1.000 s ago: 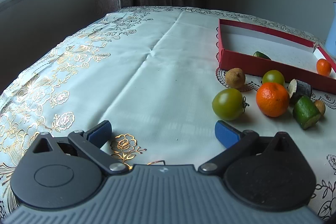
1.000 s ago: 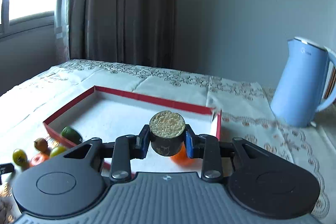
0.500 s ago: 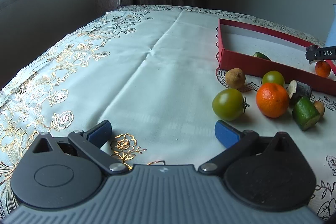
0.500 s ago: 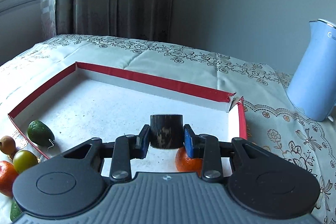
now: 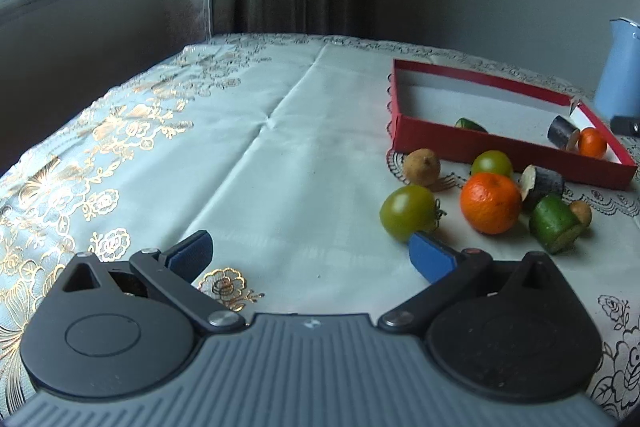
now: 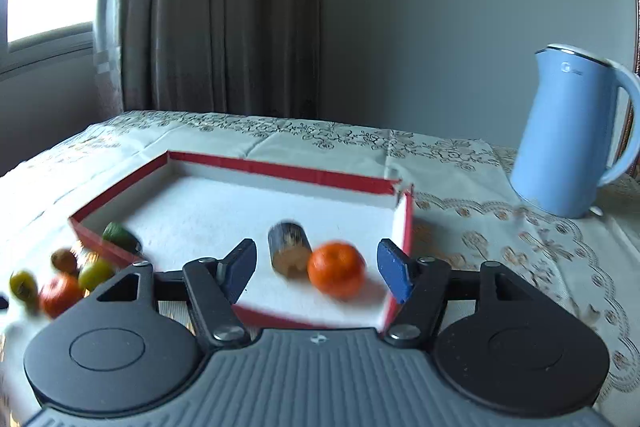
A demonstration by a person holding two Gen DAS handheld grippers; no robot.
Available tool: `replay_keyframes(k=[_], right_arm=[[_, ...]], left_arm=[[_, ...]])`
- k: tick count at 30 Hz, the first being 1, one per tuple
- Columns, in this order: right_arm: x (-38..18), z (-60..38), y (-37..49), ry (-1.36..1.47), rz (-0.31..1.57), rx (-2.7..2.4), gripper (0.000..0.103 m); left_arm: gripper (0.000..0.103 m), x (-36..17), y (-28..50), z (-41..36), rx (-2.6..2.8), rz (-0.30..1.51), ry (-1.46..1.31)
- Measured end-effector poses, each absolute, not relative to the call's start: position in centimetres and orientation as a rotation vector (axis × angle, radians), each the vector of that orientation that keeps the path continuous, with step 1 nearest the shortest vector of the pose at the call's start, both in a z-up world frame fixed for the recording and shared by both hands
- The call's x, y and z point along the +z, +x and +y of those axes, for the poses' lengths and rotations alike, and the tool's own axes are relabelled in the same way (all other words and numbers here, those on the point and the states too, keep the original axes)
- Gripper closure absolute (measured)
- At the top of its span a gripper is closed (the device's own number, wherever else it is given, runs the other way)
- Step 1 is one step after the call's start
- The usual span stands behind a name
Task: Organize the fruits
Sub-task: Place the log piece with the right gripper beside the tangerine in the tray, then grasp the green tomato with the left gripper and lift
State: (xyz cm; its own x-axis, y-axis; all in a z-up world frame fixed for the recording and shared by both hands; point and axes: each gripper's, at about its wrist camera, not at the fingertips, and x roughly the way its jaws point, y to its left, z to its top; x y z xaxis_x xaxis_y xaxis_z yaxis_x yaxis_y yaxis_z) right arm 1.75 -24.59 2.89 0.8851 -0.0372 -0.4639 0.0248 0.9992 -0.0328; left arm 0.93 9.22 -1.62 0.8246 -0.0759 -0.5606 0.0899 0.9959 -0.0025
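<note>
the right gripper [image 6: 318, 271], jaws just opened and empty, has released the dark cut cylinder [image 6: 289, 246] inside the shallow red cardboard box [image 6: 280, 169], beside a small orange [image 6: 337, 269]. next: fetch another fruit outside the box.

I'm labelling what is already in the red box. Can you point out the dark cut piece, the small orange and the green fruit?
dark cut piece [image 6: 289, 245]: right wrist view, its dark side.
small orange [image 6: 337, 269]: right wrist view, middle of peel.
green fruit [image 6: 119, 235]: right wrist view, its top.
</note>
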Motion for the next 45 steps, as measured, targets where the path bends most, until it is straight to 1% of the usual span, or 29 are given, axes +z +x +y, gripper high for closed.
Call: replay_keyframes(k=[5,7,9,11,16,17,19,20,21,38,45], right_arm=[[0.3,-26.2,-2.3,-0.010,0.538,-0.030,0.037],[-0.7,-26.6,-2.9,0.012,0.558,-0.036,0.037],[-1.1,-26.9,-2.9,0.038,0.572,-0.035,0.037],[-1.0,-27.0,-3.0,0.047,0.559,-0.031,0.037],[-1.1,-27.2,-3.0,0.058,0.563,-0.018,0.037],[-1.1,-27.3,-3.0,0.065,0.564,-0.015,0.037],[-1.2,-27.6,-2.9,0.081,0.572,-0.016,0.037],[-1.3,-27.7,-2.8,0.088,0.575,-0.015,0.037],[-1.3,-27.7,-2.8,0.093,0.577,-0.013,0.037],[-1.5,-28.3,-2.8,0.143,0.581,-0.018,0.037],[-1.6,-28.3,-2.8,0.143,0.582,-0.017,0.037]], left_arm=[[0.000,-1.2,0.9,7.7,-0.095,0.568,0.110],[0.004,-1.1,0.8,6.9,-0.122,0.550,0.153],[0.019,-0.9,0.9,6.2,-0.156,0.536,0.193],[0.021,-0.8,1.6,6.0,-0.191,0.546,0.191],[0.033,-1.1,3.3,6.6,-0.281,0.589,0.131],[0.037,-1.2,3.6,6.7,-0.293,0.596,0.118],[0.051,-1.5,4.0,6.8,-0.321,0.612,0.100],[0.064,-1.6,4.2,6.7,-0.331,0.623,0.095],[0.072,-1.8,4.4,6.6,-0.338,0.633,0.097],[0.073,-1.5,3.4,5.7,-0.291,0.584,0.150],[0.073,1.5,4.3,3.3,-0.323,0.515,0.145]])
